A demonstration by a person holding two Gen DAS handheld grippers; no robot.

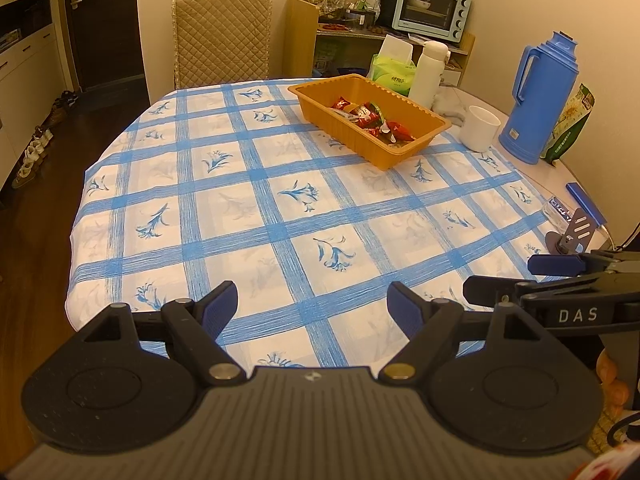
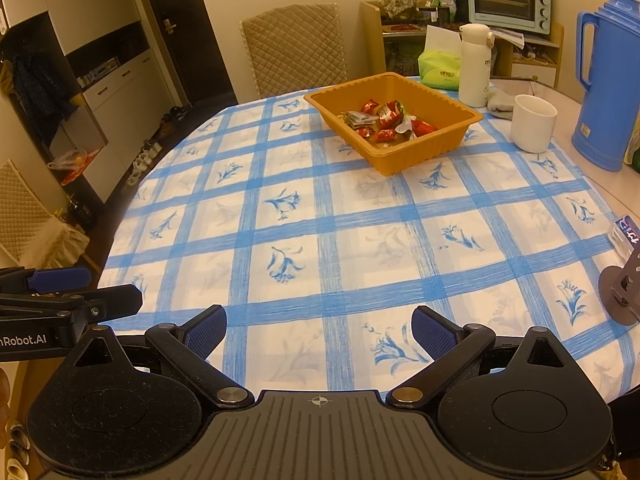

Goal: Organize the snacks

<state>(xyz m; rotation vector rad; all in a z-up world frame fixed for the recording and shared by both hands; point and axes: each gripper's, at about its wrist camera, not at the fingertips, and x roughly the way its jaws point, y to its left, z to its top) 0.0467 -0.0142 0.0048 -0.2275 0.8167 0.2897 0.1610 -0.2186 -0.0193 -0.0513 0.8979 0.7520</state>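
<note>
- Hovering at the near edge of the counter (image 2: 320, 240), both pairs of tongs hang with nothing in them: the left tongs (image 1: 312, 306) stand apart with only checked cloth showing between the blue pads, and the right tongs (image 2: 319, 330) stand apart the same way.
- Each pair sits just beside the other, low over the cloth and well apart from anything to pick up.
- Between the tongs and the far side, the blue-and-white tablecloth (image 1: 256, 216) lies bare; I see no loose snack on it from either view.
- Farther back, toward the far right of the counter, sits the orange tray (image 2: 384, 162), a shallow rectangular tub with a wavy rim.
- Its long axis runs diagonally, from the far-left corner near the quilted chair (image 1: 222, 38) to the near-right corner pointing toward the white cup (image 2: 534, 122); one corner aims roughly back at the tongs.
- Inside it lie the wrapped snacks (image 2: 386, 122), mostly red packets with a few pale and green ones, bunched in the right-hand half of the tray, jumbled with no common direction.
- By my reckoning the gathering is done or nearly so: every snack I can make out is already in the tray, and what may be left is only tidying within it.
- Behind the tray stand a green tissue pack (image 2: 438, 68), a white bottle (image 2: 476, 66) and a blue thermos jug (image 2: 606, 84), none of them touched.
</note>
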